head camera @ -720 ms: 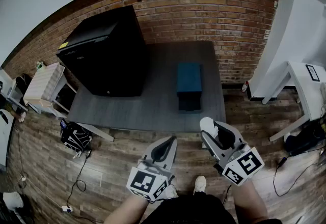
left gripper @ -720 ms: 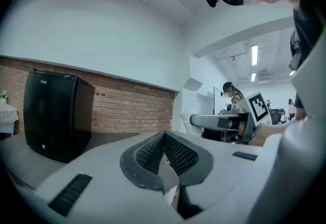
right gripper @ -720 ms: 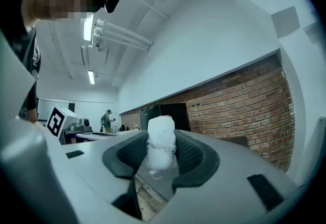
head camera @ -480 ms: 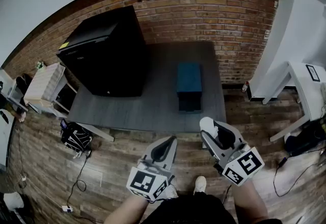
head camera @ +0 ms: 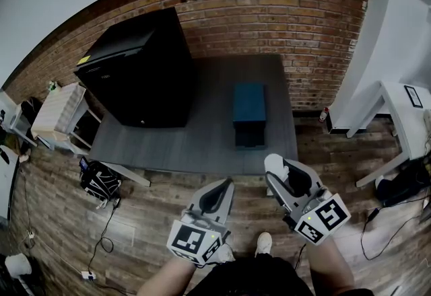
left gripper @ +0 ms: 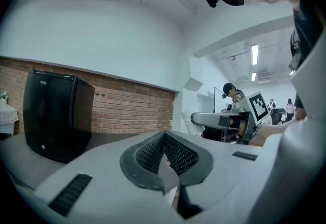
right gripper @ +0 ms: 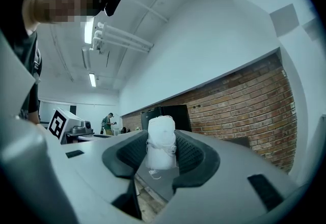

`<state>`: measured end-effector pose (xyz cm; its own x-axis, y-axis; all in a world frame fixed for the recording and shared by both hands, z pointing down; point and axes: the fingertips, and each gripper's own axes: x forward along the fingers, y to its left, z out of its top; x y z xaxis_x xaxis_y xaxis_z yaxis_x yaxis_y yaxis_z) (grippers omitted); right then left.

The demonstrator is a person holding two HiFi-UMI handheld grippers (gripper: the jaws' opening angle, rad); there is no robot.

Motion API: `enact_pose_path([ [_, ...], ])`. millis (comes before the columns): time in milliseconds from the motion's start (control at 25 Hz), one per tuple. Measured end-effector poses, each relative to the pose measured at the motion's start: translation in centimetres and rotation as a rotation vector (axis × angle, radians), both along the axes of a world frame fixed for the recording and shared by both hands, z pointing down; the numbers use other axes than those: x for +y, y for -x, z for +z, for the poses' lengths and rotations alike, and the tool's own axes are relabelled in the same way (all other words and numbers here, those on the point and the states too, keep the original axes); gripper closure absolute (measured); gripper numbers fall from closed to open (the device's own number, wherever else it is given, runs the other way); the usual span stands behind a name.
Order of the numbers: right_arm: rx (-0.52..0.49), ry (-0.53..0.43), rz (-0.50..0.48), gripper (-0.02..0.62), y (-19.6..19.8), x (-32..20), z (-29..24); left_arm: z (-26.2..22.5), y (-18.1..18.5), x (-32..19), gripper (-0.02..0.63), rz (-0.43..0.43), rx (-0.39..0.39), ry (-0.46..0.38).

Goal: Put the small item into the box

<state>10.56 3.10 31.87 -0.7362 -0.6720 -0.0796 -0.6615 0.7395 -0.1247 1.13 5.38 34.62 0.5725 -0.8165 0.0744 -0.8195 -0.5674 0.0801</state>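
Grips roll [right gripper: 161, 141] in right gripper [head camera: 277, 168]; holds left gripper [left gripper: 164, 141] closed, empty. Faces box [head camera: 250, 103] on table [head camera: 202, 126], contents unseen.

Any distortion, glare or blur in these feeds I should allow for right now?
Head view: heavy fisheye bows the brick wall, corners go black, overall dim, yet the blue box reads clearly. Left gripper view: black circular rim, ceiling lights shine bright at right. Right gripper view: small white item sharp between the jaws, background bent.
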Motion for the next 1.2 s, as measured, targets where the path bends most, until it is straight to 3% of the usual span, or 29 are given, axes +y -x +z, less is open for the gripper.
enact_pose_path([
  [1200,0.006,0.03,-0.068,0.419,-4.6,-2.2,1.2,0.3,-4.9,-1.5,0.572,-0.058,-0.007,0.0],
])
